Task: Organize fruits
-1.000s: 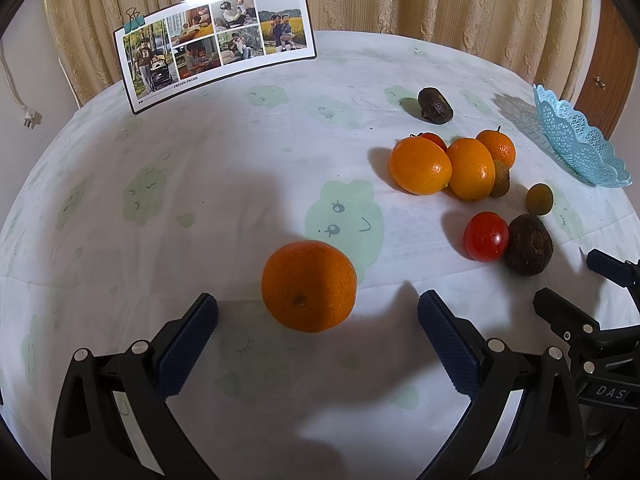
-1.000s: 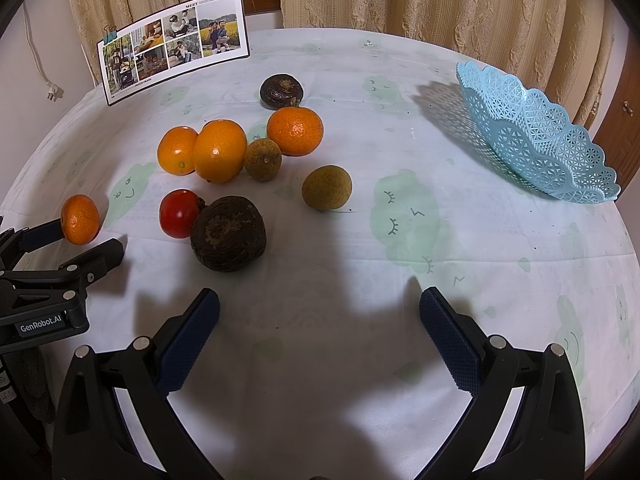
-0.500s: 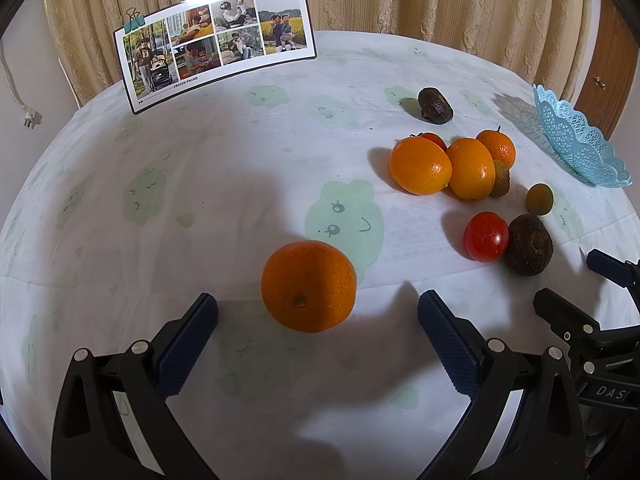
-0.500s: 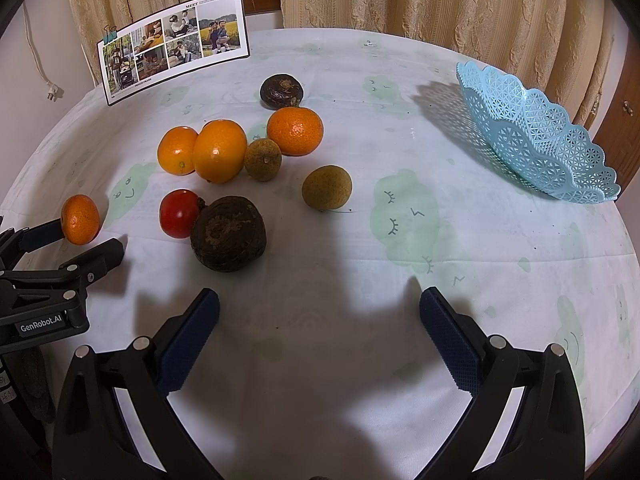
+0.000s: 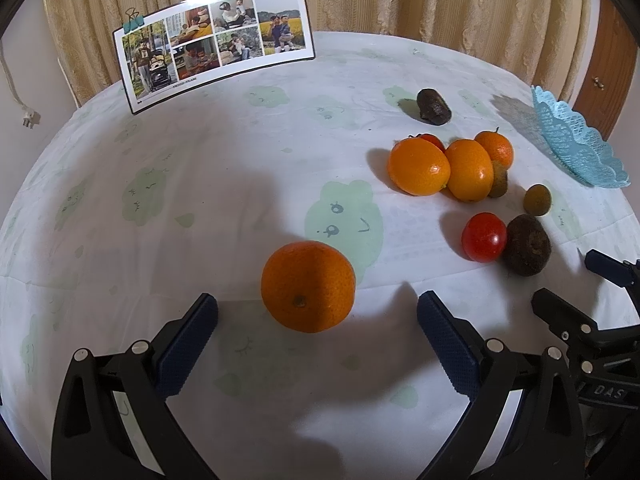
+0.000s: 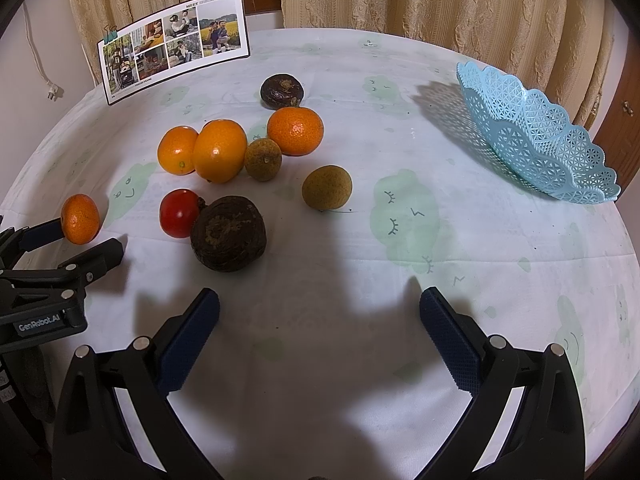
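Observation:
A lone mandarin [image 5: 308, 286] lies on the tablecloth just ahead of my open left gripper [image 5: 318, 316], between its spread fingers and apart from both pads. It also shows in the right wrist view [image 6: 80, 219]. A fruit cluster sits to the right: oranges [image 6: 219, 150], a red tomato [image 6: 179, 213], a large dark brown fruit [image 6: 228, 233], two olive-brown fruits [image 6: 327, 187] and a dark fruit [image 6: 282, 91] at the back. My right gripper [image 6: 319, 312] is open and empty, short of the cluster. A light blue lattice basket [image 6: 536, 136] stands at the far right, empty.
A photo card [image 5: 214, 42] held by binder clips stands at the table's far left. Curtains hang behind the round table. A wooden cabinet [image 5: 612, 60] is at the far right. The left gripper's body [image 6: 44, 280] shows at the right wrist view's left edge.

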